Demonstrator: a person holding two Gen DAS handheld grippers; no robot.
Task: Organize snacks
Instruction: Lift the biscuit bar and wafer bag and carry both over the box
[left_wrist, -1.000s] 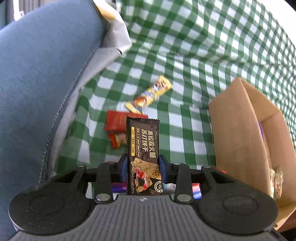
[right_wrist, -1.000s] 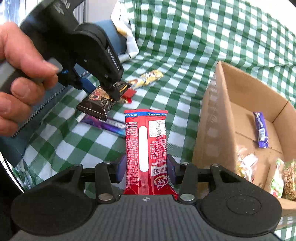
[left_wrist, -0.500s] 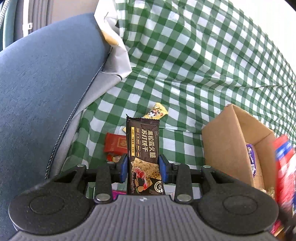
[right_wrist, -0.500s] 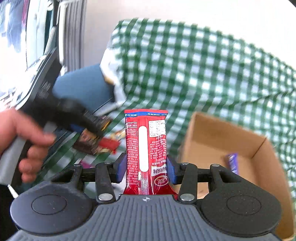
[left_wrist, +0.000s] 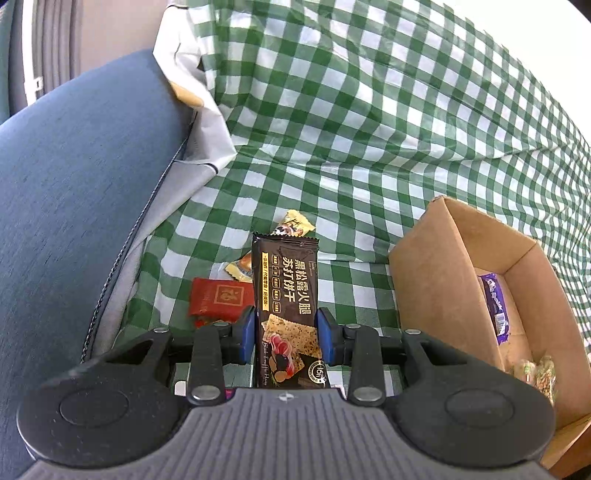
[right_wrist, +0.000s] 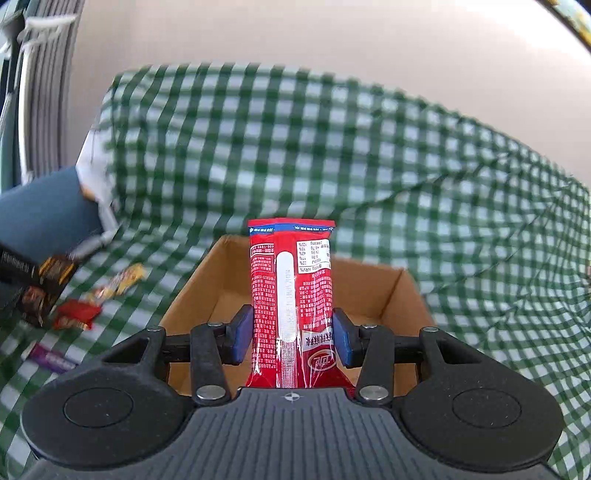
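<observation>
Since a second ago my right claw (right_wrist: 293, 334) has swung off the loose snacks and now faces the cardboard box (right_wrist: 192, 291), and my left claw (left_wrist: 285, 334) has lifted a little.

My right claw pinches the red snack pack (right_wrist: 291, 295) by its lower half, and my left pinches the dark cracker bar (left_wrist: 285, 291) the same way, both upright. I judge both packs light, with slick, crinkly film. The crackers inside are probably brittle, so a mid-body hold across the flat faces suits them better than the thin end seals.

My left view looks into the box from the side and shows a purple bar (left_wrist: 495, 306) already in it. It also shows a red packet (left_wrist: 218, 301) and a yellow wrapper (left_wrist: 295, 223) lying on the green checked cloth (left_wrist: 369, 129). My right view is blurred and its own pack hides most of the box floor, but it shows a purple wrapper (right_wrist: 50, 356) on the cloth.
</observation>
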